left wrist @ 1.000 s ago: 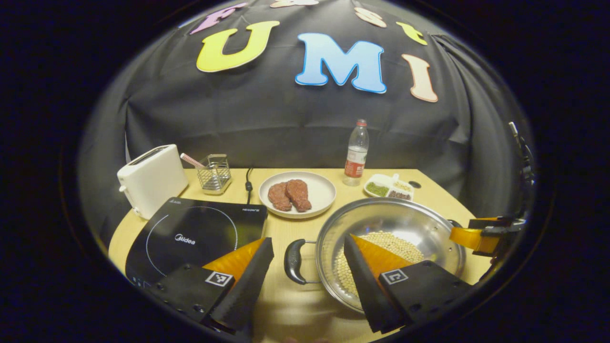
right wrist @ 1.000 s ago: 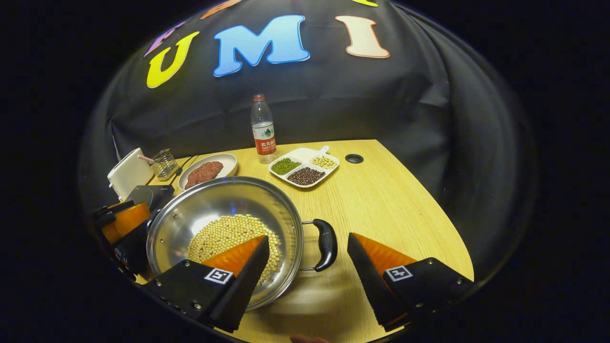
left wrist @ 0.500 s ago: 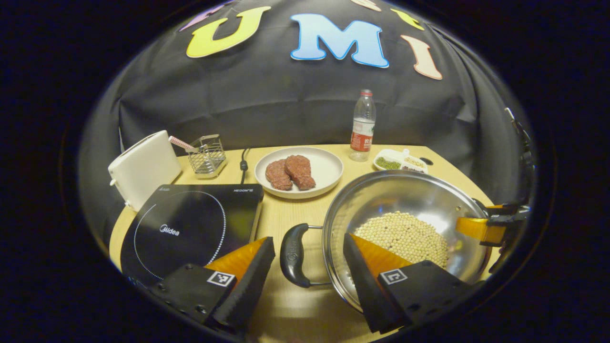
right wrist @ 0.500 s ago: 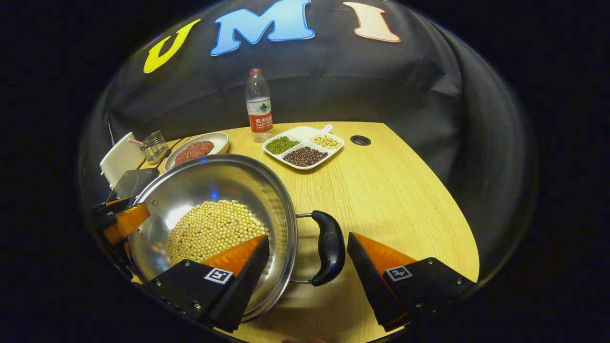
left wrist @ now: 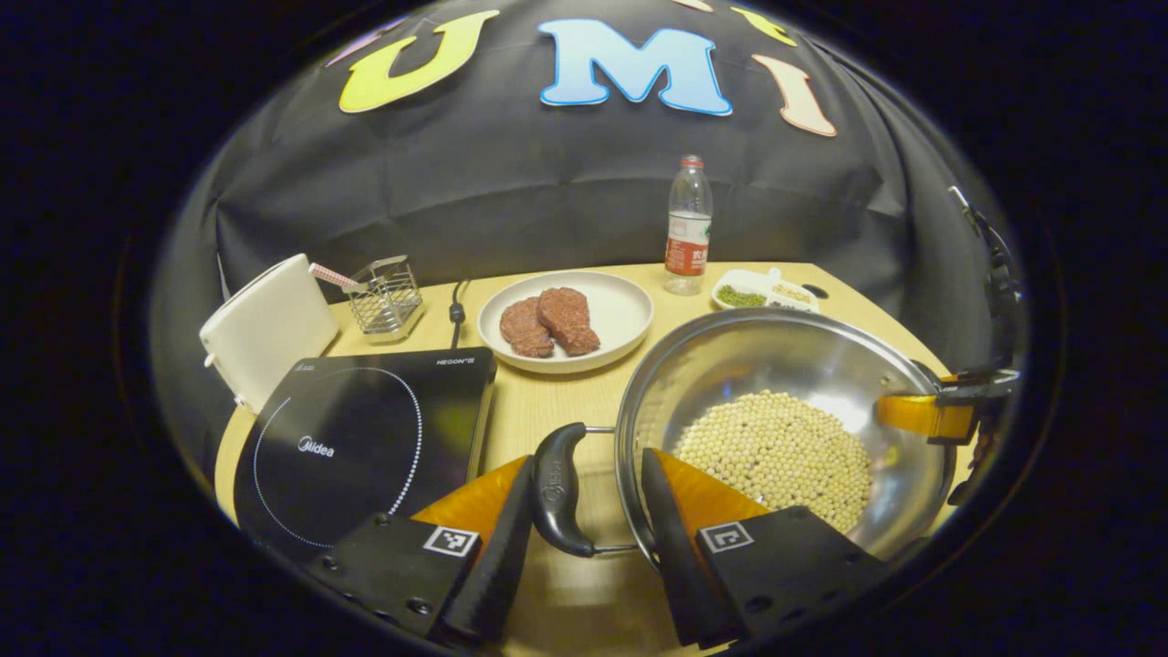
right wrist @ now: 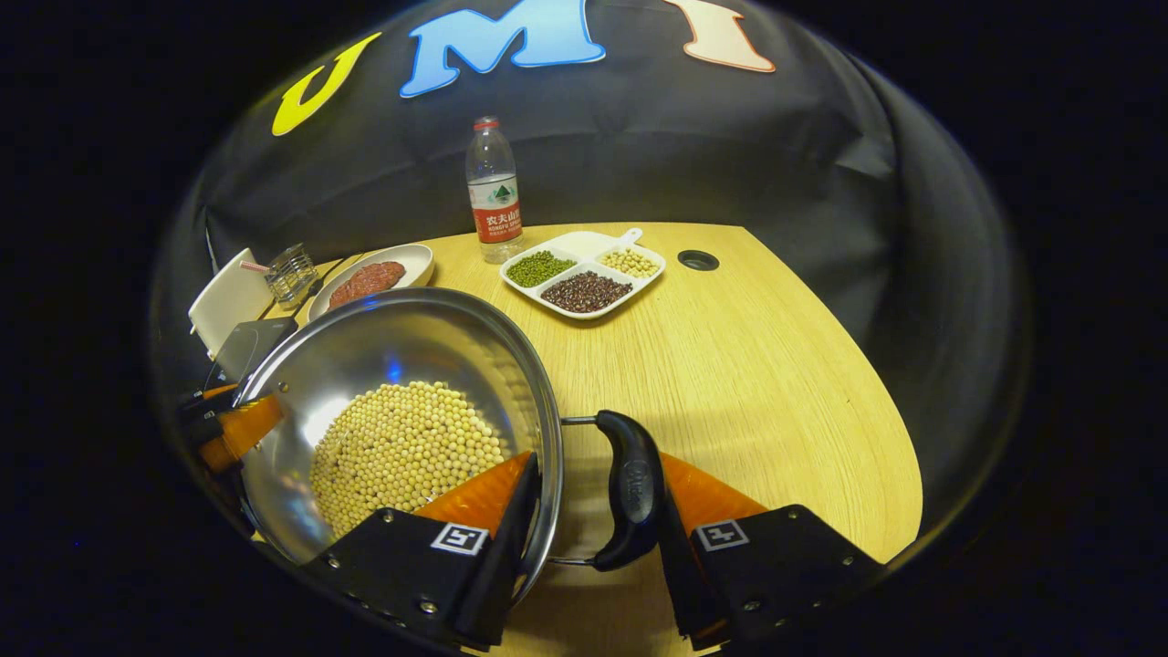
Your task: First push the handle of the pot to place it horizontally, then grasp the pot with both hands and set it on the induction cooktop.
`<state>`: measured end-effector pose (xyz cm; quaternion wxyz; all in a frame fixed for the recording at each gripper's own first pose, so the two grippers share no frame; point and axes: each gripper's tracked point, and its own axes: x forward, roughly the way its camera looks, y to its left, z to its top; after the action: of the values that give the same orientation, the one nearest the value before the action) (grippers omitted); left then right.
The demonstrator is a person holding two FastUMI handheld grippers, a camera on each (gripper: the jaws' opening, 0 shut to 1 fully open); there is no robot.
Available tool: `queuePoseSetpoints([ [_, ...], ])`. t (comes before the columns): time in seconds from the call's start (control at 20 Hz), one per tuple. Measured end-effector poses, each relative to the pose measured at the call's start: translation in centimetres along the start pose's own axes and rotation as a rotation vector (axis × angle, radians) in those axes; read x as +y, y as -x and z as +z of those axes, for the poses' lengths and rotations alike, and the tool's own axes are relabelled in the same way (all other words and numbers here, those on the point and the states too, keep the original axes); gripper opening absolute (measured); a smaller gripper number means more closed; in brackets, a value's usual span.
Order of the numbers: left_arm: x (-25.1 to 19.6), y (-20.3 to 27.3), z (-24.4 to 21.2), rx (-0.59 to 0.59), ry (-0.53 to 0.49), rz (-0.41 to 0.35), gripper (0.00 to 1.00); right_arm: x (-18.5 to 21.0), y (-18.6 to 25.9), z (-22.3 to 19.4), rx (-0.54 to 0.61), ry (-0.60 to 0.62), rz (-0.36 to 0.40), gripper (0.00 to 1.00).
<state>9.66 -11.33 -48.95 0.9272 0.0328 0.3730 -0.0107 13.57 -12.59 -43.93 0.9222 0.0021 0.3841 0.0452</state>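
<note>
Both jaws partly closed round pot [left wrist: 785, 401] handles, grip unclear (soybeans [left wrist: 776, 452] inside), w/ steaks [left wrist: 547, 321] on plate [left wrist: 620, 315].

Toaster [left wrist: 265, 333], meat plate [left wrist: 566, 319], bottle [left wrist: 687, 226], bean tray [right wrist: 584, 274].

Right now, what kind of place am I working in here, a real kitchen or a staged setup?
Most likely a staged kitchen corner in a recording booth: a wooden table against a black cloth wall, laid with an induction cooktop, a white toaster and a plate of meat patties.
</note>
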Motion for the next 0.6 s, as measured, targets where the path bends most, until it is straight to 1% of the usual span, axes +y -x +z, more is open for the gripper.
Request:
queuePoseSetpoints([
  [0.05, 0.1, 0.1, 0.0, 0.005, 0.005, 0.002, 0.75, 0.0, -0.2, -0.2, 0.015, -0.006, 0.001, 0.64],
  [0.15, 0.1, 0.1, 0.1, 0.01, 0.012, 0.004, 0.68, 0.0, -0.1, 0.0, 0.02, -0.016, 0.006, 0.64],
  [0.2, 0.1, -0.2, 0.1, 0.015, 0.015, 0.002, 0.66, 0.2, -0.5, -0.1, 0.025, -0.045, 0.007, 0.64],
  [0.25, 0.1, 0.6, 0.3, 0.015, 0.02, -0.004, 0.62, 0.3, 0.0, -0.3, 0.033, -0.056, 0.009, 0.52],
  [0.3, 0.2, 0.6, 0.5, 0.015, 0.023, -0.007, 0.64, 0.3, 0.1, -0.4, 0.039, -0.048, 0.008, 0.58],
  [0.35, 0.4, 0.9, 0.4, 0.017, 0.018, -0.006, 0.64, 0.4, 0.4, -0.5, 0.041, -0.047, 0.01, 0.58],
  [0.4, 0.5, 1.0, 0.6, 0.015, 0.015, -0.008, 0.6, 0.6, 0.7, -0.3, 0.04, -0.051, 0.012, 0.58],
  [0.45, 0.6, 1.3, 0.6, 0.016, 0.017, -0.009, 0.64, 0.7, 0.9, -0.3, 0.041, -0.051, 0.011, 0.58],
  [0.55, 0.9, 2.1, 1.1, 0.012, 0.017, -0.012, 0.64, 1.0, 1.8, 0.0, 0.037, -0.05, 0.007, 0.58],
  [0.6, 1.1, 2.5, 1.5, 0.008, 0.019, -0.014, 0.6, 1.2, 2.2, 0.2, 0.035, -0.048, 0.006, 0.58],
])
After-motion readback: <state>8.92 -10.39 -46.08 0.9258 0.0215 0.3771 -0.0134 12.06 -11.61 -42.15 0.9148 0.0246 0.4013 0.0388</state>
